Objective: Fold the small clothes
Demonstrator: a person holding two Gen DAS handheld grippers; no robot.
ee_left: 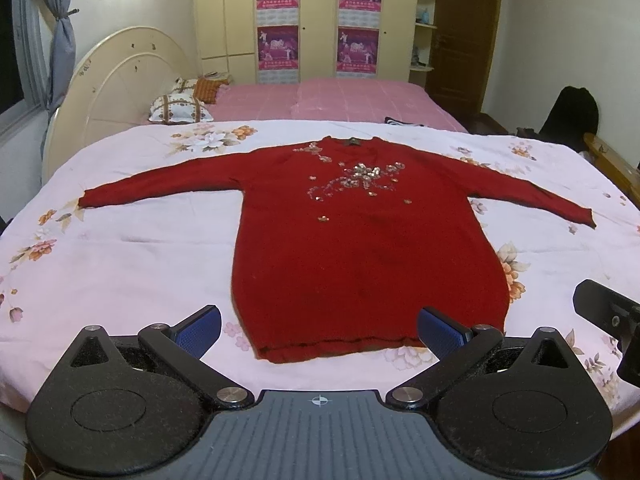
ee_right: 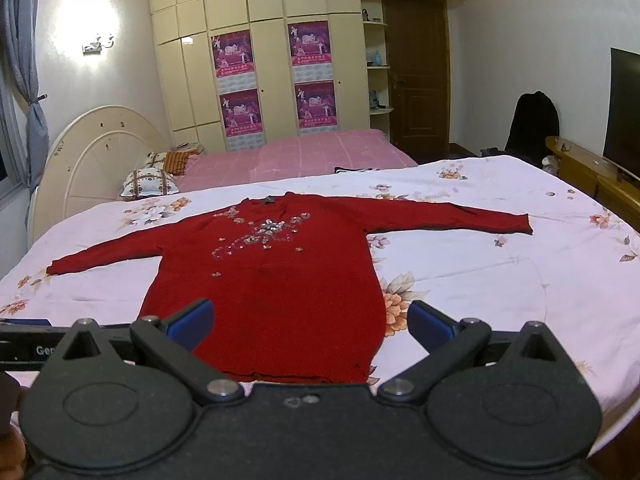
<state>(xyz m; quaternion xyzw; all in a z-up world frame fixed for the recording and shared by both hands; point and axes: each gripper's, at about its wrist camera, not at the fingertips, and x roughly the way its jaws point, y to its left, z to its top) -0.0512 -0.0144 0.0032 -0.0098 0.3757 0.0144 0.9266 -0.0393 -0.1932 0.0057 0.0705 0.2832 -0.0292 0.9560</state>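
Both grippers are hovering with fingers spread wide and empty: the left gripper (ee_left: 319,330) and right gripper (ee_right: 311,322) at the hem of the red sequinned sweater (ee_left: 360,240), lying flat, sleeves outstretched, on the floral bedsheet (ee_left: 140,240)

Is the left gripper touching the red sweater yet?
Cannot tell. In the left wrist view the open left gripper straddles the hem of the red sweater, its right finger overlapping the fabric, but height above it is unclear.
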